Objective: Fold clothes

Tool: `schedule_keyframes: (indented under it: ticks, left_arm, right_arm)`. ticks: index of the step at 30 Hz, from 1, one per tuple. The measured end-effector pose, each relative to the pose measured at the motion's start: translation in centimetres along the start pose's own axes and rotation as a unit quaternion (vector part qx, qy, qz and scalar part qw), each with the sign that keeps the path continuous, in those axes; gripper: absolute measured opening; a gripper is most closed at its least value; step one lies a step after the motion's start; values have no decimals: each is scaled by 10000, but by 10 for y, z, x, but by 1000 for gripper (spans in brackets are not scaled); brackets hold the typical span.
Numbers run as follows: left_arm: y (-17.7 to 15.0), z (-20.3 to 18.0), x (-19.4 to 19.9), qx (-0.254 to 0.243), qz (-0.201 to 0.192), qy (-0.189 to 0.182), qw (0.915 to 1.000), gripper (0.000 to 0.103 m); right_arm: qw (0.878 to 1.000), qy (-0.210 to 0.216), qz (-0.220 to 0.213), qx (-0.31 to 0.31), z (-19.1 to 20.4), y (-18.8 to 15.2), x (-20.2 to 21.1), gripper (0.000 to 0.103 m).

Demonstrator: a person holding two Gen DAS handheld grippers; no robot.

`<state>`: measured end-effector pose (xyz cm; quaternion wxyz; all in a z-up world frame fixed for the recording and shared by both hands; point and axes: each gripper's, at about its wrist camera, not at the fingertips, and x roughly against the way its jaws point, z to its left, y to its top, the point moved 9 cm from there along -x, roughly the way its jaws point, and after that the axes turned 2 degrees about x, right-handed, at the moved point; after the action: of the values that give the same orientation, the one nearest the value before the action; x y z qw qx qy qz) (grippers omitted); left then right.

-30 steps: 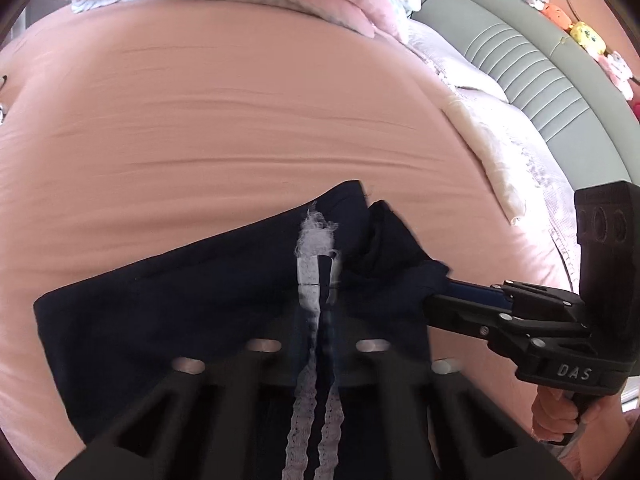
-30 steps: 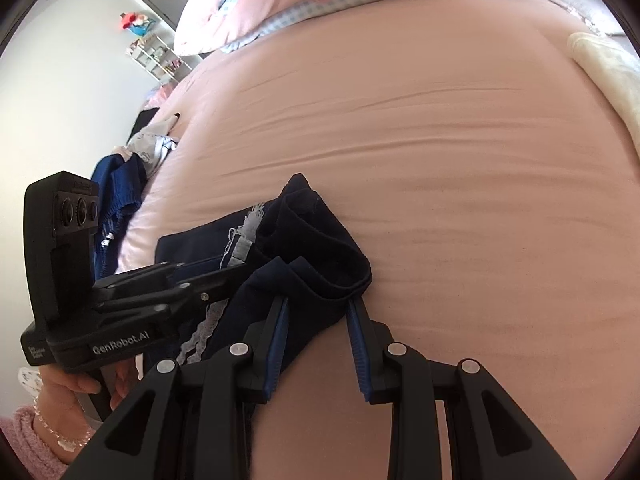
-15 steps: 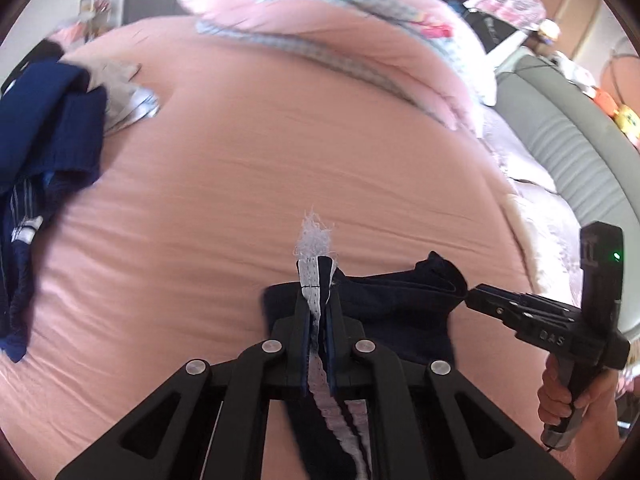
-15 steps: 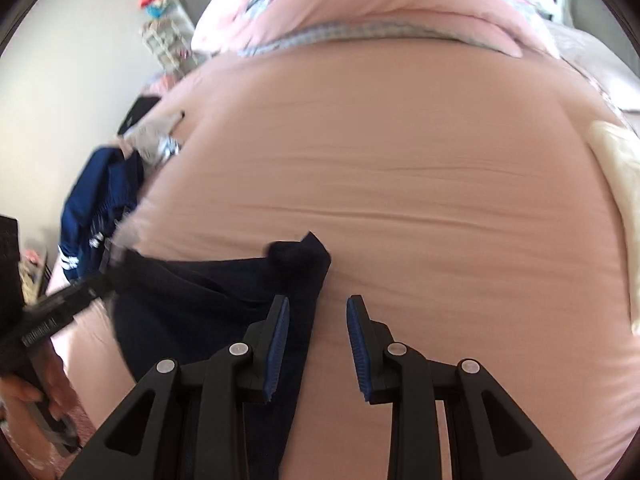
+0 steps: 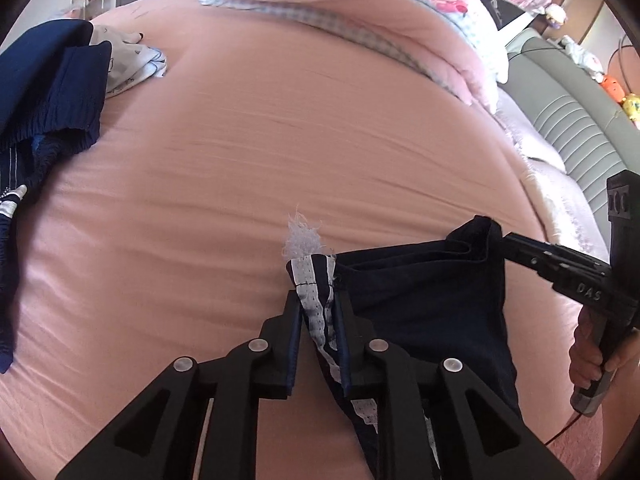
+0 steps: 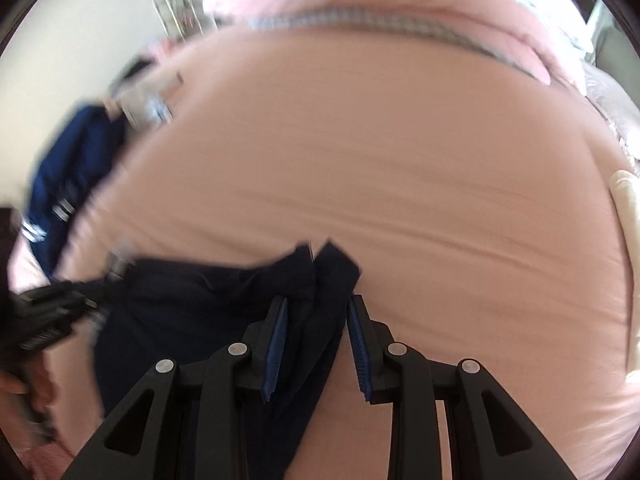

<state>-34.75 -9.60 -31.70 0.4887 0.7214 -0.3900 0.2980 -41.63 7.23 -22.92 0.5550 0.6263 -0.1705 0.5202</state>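
A dark navy garment (image 5: 424, 300) with a white lace strip hangs stretched between both grippers over the pink bed sheet (image 5: 280, 140). My left gripper (image 5: 318, 296) has the lace-edged corner between its jaws, which are opening; the fabric sits loosely in the gap. My right gripper (image 5: 508, 240), held by a hand (image 5: 592, 360), grips the other corner. In the right wrist view, which is blurred, bunched navy fabric (image 6: 192, 308) fills the space between the right gripper (image 6: 316, 300) pads. The left gripper (image 6: 80, 300) shows at the left edge.
A pile of blue clothes (image 5: 48, 92) and a white patterned garment (image 5: 128, 60) lie at the sheet's left side. A folded pink quilt (image 5: 360, 12) lies across the far end. A grey padded headboard (image 5: 568, 120) stands to the right, with a cream cloth (image 6: 624, 200) near it.
The garment lay spread on the sheet; both grippers have since drawn it across the bed, bunched between them. The left jaws, tight on the lace before, have parted a little.
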Motion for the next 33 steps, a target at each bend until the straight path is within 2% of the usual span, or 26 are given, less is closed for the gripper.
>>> schedule_keyframes:
  ticks: [3, 5, 7, 9, 10, 12, 14, 16, 20, 23, 25, 27, 29, 31, 33]
  left_arm:
    - [-3, 6, 8, 34, -75, -101, 9999, 16]
    - [-4, 7, 9, 31, -58, -167, 9998, 16]
    - [-3, 6, 9, -8, -23, -192, 9998, 16]
    - [-3, 1, 6, -53, 6, -187, 9998, 16]
    - [-3, -1, 3, -67, 20, -182, 9998, 16]
    - [0, -6, -2, -61, 35, -195, 9998, 16]
    - [2, -10, -4, -63, 18, -207, 9998, 16]
    - [5, -8, 0, -64, -121, -218, 9997, 16]
    - [15, -9, 5, 12, -419, -181, 9990, 16]
    - [19, -6, 9, 28, -533, -170, 9984, 16]
    - [19, -4, 9, 16, -516, -147, 9986, 16]
    - [18, -3, 7, 17, -481, -131, 9988, 16]
    - [15, -2, 7, -8, -425, -131, 9990, 16]
    - [12, -2, 7, -71, -386, -119, 9992, 16]
    - [10, -3, 6, -161, -362, -100, 9992, 16]
  right_arm:
    - [9996, 141, -66, 236, 8, 11, 9, 30]
    - [9985, -206, 56, 511, 11, 17, 1, 30]
    - [9947, -835, 138, 585, 2, 25, -10, 30]
    - [9957, -799, 273, 383, -5, 31, -26, 30]
    - [9969, -562, 444, 320, -4, 32, -35, 30]
    - [9945, -322, 826, 562, 3, 25, -46, 30]
    - [9865, -861, 892, 1067, 2, 15, -45, 30]
    - [9817, -1296, 886, 1075, -12, 7, -40, 30]
    - [9904, -1275, 533, 45, -47, 6, -19, 30]
    - [9953, -893, 271, -274, -49, 14, -3, 30]
    - [9966, -750, 324, 47, -35, 19, -2, 30]
    - [9948, -791, 427, 484, -19, 23, -9, 30]
    - [9889, -973, 778, 812, -15, 17, -25, 30]
    - [9805, -1336, 1089, 944, -26, 5, -35, 30]
    - [9814, -1411, 1008, 825, -37, 2, -31, 34]
